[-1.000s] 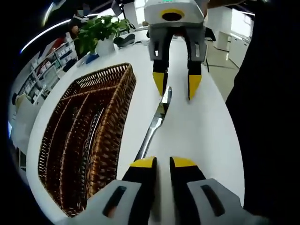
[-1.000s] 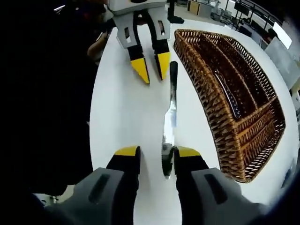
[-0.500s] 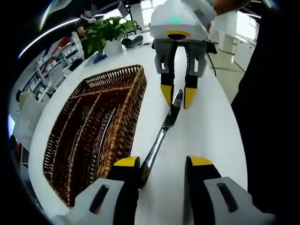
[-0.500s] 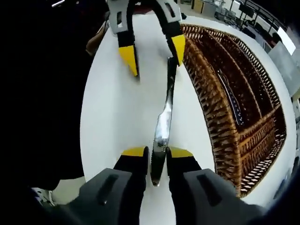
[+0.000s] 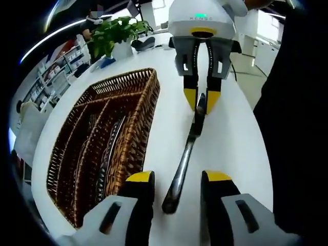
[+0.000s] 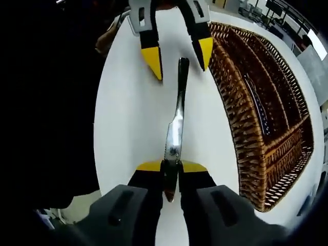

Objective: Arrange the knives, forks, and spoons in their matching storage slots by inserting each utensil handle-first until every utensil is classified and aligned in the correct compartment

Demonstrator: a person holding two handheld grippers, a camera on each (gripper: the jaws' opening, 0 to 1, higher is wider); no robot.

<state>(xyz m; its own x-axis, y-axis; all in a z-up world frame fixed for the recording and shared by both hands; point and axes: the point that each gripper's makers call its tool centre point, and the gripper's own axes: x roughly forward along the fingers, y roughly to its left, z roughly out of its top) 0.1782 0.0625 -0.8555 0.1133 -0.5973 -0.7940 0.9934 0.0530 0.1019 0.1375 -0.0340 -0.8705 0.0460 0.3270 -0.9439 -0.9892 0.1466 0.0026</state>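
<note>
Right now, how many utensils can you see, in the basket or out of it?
2 for certain. A knife over the table, blade shut in the right gripper. One utensil lies in a slot of the wicker basket; more may be hidden in its dark slots.

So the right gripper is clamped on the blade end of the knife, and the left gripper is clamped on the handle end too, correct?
Not quite. The right gripper is shut on the blade end of the knife, but the left gripper is open: in the left gripper view its jaws stand apart on either side of the handle end without touching it. The right gripper view shows the same gap.
</note>
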